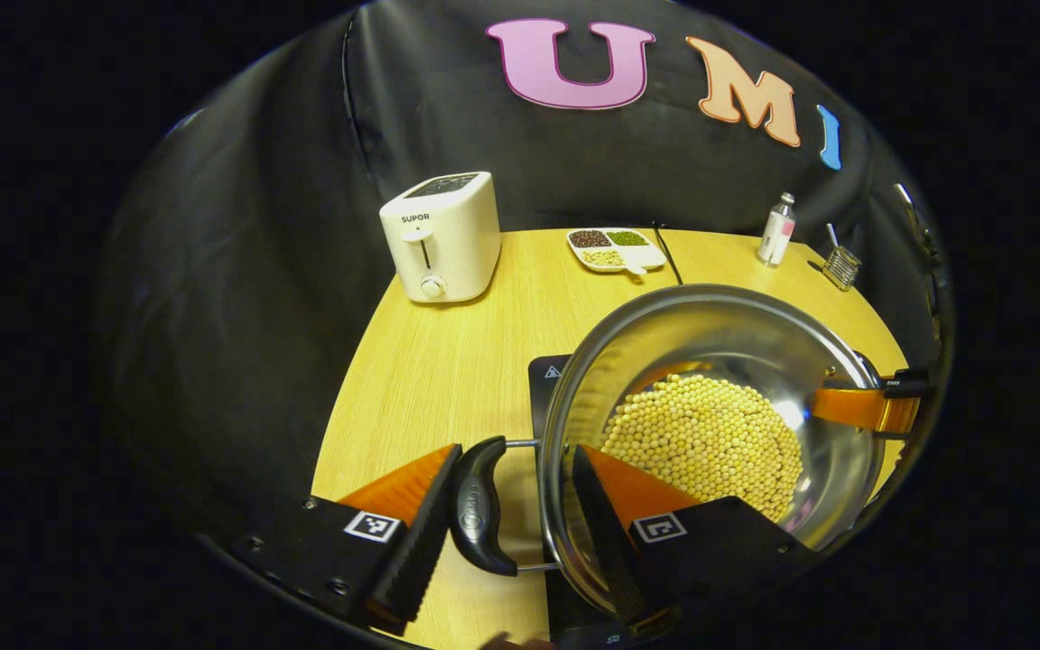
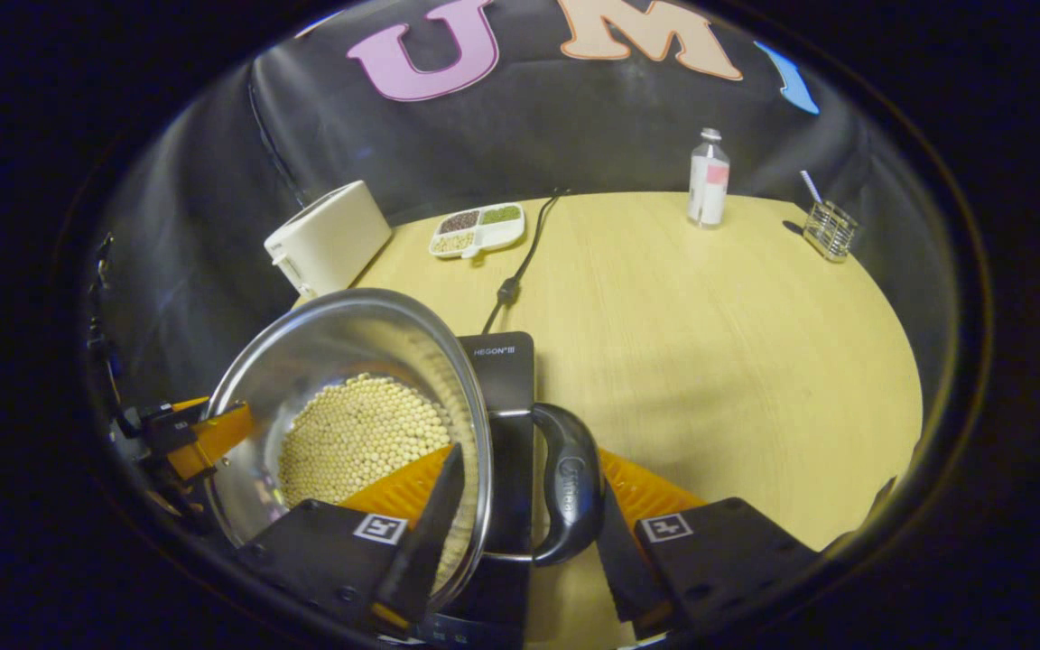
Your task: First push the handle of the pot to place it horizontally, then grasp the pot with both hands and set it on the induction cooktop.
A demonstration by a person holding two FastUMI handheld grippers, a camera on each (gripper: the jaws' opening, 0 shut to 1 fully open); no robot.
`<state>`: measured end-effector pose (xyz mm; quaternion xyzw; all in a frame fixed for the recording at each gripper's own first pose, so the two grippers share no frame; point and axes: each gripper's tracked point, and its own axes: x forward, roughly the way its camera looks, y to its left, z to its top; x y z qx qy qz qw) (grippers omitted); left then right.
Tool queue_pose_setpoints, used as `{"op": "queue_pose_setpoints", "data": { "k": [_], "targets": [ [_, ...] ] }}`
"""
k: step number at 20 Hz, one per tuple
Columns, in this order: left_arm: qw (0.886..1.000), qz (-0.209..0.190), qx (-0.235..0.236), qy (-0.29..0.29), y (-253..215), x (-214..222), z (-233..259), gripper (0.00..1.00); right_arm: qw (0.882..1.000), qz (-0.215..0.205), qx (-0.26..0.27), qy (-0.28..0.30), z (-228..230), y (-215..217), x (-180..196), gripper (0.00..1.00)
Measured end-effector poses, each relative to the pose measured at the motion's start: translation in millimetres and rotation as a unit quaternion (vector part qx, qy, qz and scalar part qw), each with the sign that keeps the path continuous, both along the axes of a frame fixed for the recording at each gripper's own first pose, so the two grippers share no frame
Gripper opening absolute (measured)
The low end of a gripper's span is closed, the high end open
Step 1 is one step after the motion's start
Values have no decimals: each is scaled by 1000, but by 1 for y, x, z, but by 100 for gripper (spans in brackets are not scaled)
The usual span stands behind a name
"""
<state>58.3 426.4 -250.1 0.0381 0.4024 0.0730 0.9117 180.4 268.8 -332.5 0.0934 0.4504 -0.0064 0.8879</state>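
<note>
While each hand-held gripper straddles one side of the pot, the scene reads as a two-handed carry. In the left gripper view, the left hand-held gripper [image 1: 506,519] has one finger outside the black side handle [image 1: 479,516] and the other inside the pot [image 1: 710,361] wall; the jaws stand fairly wide, with a gap visible between the inner finger and the rim, so whether both fingers press is unclear. At 3 o'clock across the pot, the right hand-held gripper [image 1: 872,406] reaches in at the far rim.

In the right gripper view the arrangement mirrors: the right hand-held gripper [image 2: 524,515] has one finger inside the wall and one just outside the other handle [image 2: 570,492], again moderately open around handle and rim; firm pressing cannot be confirmed. The left hand-held gripper [image 2: 199,433] shows at 9 o'clock on the opposite rim. Both handles lie level, which suits a side grip from each hand.

The pot holds a bed of pale beans [image 2: 357,442], likely reason for keeping it level. It sits over the dark induction cooktop [image 2: 502,361], whose edge peeks out beside it at centre; whether the base is touching down cannot be told.

Farther out on the worktop [image 2: 710,343]: a power cord [image 2: 520,262] at 12 o'clock, a white toaster [image 2: 330,239] at 10 o'clock, a divided dish [image 2: 477,229] of grains, a bottle [image 2: 708,190] at 1 o'clock, and a wire holder [image 2: 831,230] at 2 o'clock.
</note>
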Motion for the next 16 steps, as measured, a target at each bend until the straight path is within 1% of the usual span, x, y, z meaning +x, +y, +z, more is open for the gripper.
{"op": "queue_pose_setpoints", "data": {
  "k": [1, 2, 3, 4, 6, 7, 10, 11, 12, 13, 14, 16],
  "targets": [
    [1000, -1, -4, -4, -2, 2, 0, 81, 1000, 4, 0, 0, 1, 1, -1, 89],
    [1000, 0, -3, -9, -7, 3, 0, 90, 1000, 7, -1, -1, 2, 2, -2, 100],
    [1000, -4, 2, -14, -6, 4, 3, 100, 1000, 6, -2, -3, 2, 2, -1, 98],
    [1000, -7, 8, -16, -5, 5, 5, 99, 1000, 4, -2, -7, 4, 1, 0, 95],
    [999, -12, 22, -25, -6, 10, 11, 100, 1000, -2, 1, -19, 10, -3, 5, 95],
    [999, -11, 32, -37, -4, 13, 18, 100, 1000, -4, 3, -25, 15, -3, 7, 100],
    [994, -24, 60, -83, -5, 25, 44, 99, 998, -9, 10, -56, 34, -7, 15, 100],
    [992, -32, 68, -104, -9, 30, 55, 99, 997, -9, 9, -73, 44, -10, 18, 94],
    [988, -42, 76, -125, -14, 35, 68, 99, 996, -7, 7, -93, 56, -11, 23, 100],
    [984, -50, 89, -149, -19, 40, 83, 99, 994, -2, 6, -112, 70, -13, 24, 94],
    [979, -57, 104, -168, -23, 41, 97, 99, 991, 3, 8, -131, 85, -14, 27, 100],
    [969, -63, 125, -206, -37, 43, 130, 98, 984, 11, 15, -175, 121, -19, 28, 100]
  ]
}}
